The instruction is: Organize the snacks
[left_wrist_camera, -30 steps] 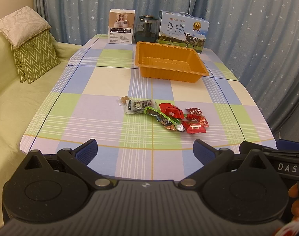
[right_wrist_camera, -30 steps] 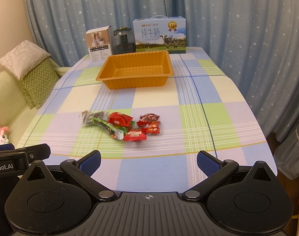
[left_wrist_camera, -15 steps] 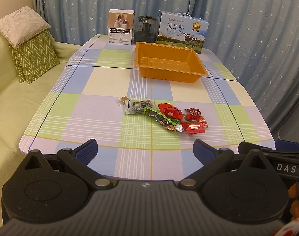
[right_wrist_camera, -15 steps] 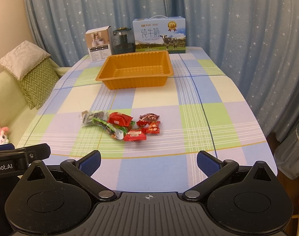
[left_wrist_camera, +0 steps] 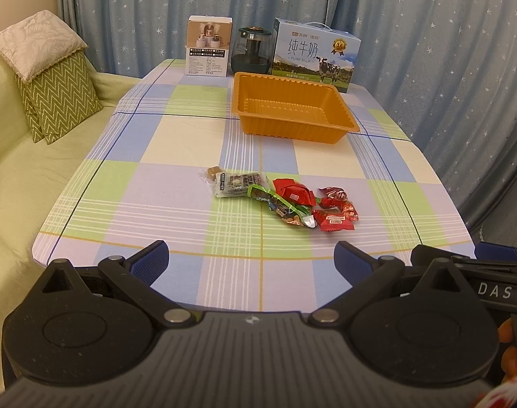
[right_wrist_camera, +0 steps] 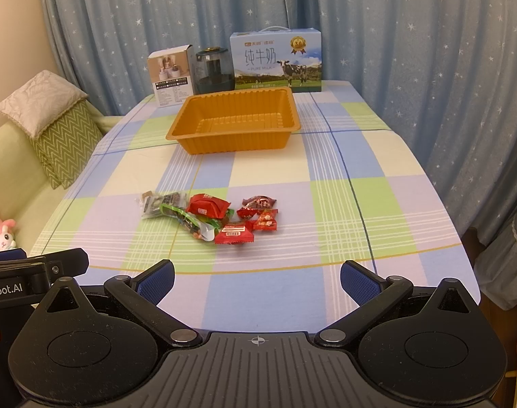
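Left hand-held gripper hung at the near table edge, jaws spread wide, nothing between the blue ribbed pads. Right hand-held gripper was likewise agape and empty, beside the left one.

Snacks lay in a loose cluster on the near half of the table, well ahead of both grippers. Members: a clear crinkly packet with a small brown cube touching its far end, a green-edged nut pouch, a puffy red pack and several small red twist-wrapped sweets. Wrappers overlapped at the middle.

Tray, orange moulded plastic with ribbed walls, stood empty beyond the cluster.

Judgement: task at its start, no snack yet moved. Next move calls for bringing one gripper forward and down onto an outlying piece; the near red sweet looks easiest for the right. Thin glossy film would likely slip, so pinch at the body, not the crimped end.
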`<move>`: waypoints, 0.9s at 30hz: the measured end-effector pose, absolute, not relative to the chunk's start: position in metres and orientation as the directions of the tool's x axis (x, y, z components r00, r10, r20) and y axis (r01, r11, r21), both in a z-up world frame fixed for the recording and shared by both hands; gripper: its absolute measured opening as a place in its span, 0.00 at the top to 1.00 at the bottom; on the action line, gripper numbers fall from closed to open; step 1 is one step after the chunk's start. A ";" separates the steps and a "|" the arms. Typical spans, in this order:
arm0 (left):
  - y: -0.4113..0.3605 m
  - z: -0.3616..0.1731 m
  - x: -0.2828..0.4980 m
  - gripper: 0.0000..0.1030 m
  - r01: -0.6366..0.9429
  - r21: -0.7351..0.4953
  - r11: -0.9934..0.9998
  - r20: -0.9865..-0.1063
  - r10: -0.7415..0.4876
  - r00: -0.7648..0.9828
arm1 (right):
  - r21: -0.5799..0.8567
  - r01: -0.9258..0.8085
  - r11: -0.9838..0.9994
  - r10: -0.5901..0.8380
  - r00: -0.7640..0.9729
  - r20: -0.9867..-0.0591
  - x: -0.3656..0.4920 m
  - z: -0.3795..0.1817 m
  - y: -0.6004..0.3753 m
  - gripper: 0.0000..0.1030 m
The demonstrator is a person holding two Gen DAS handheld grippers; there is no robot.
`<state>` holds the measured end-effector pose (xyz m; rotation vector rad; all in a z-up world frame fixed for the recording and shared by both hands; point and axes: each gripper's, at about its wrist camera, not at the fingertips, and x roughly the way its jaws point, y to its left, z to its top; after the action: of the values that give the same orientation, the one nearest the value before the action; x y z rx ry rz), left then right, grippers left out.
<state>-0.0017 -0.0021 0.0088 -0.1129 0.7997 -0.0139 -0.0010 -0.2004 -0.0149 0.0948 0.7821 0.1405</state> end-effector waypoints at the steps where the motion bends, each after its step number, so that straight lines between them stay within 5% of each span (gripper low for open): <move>1: -0.002 0.009 -0.002 0.00 -0.030 -0.107 0.994 -0.714 -0.056 0.697 | 0.137 -0.091 0.986 0.161 0.700 -0.695 -0.001 -0.015 -0.200 0.00; 27: -0.001 0.005 0.000 0.00 -0.033 -0.123 0.992 -0.715 -0.066 0.696 | 0.142 -0.087 0.986 0.162 0.702 -0.694 0.000 -0.017 -0.202 0.00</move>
<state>-0.0003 -0.0005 0.0053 -0.1298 0.8018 -0.0187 -0.0001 -0.2019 -0.0167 0.1012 0.7809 0.1384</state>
